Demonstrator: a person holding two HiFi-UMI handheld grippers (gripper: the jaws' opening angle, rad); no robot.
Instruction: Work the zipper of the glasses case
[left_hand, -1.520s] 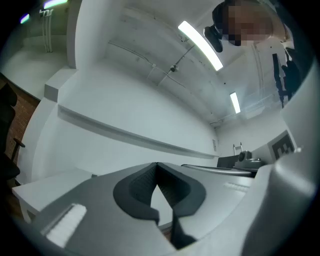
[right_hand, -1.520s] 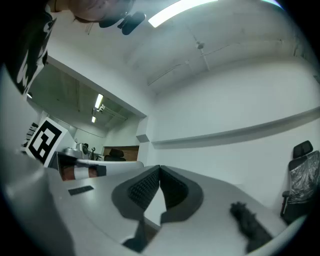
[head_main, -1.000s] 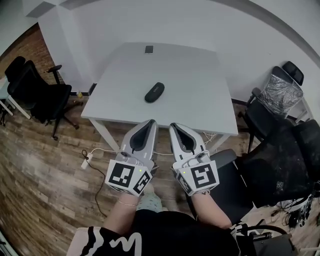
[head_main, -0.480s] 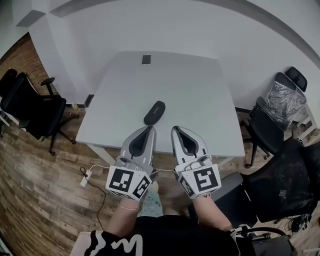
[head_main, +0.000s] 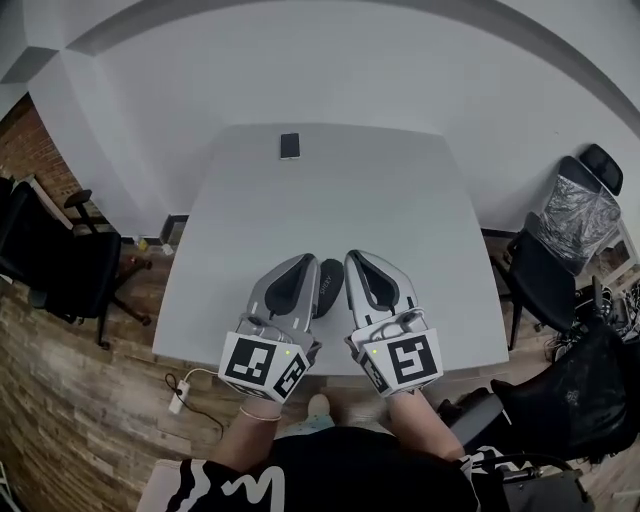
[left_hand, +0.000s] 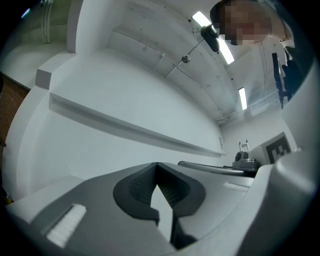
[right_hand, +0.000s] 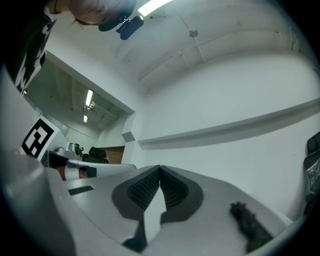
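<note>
A dark oblong glasses case (head_main: 330, 282) lies on the white table (head_main: 400, 200) near its front edge, partly hidden between my two grippers. My left gripper (head_main: 307, 260) hovers just left of the case, and my right gripper (head_main: 354, 257) just right of it. In both gripper views the cameras tilt up at the wall and ceiling, so the case does not show there. The left gripper (left_hand: 156, 165) has its ribbed pads meeting at the tips with nothing between them. The right gripper (right_hand: 160, 167) is likewise shut and empty.
A phone (head_main: 290, 145) lies at the table's far edge. Black office chairs stand at the left (head_main: 50, 265) and at the right (head_main: 560, 260). A power strip (head_main: 178, 400) with a cable lies on the wooden floor.
The person has stepped up to the table. Both grippers have moved forward from over the floor to over the table's front edge, flanking the case. The jaws have stayed shut.
</note>
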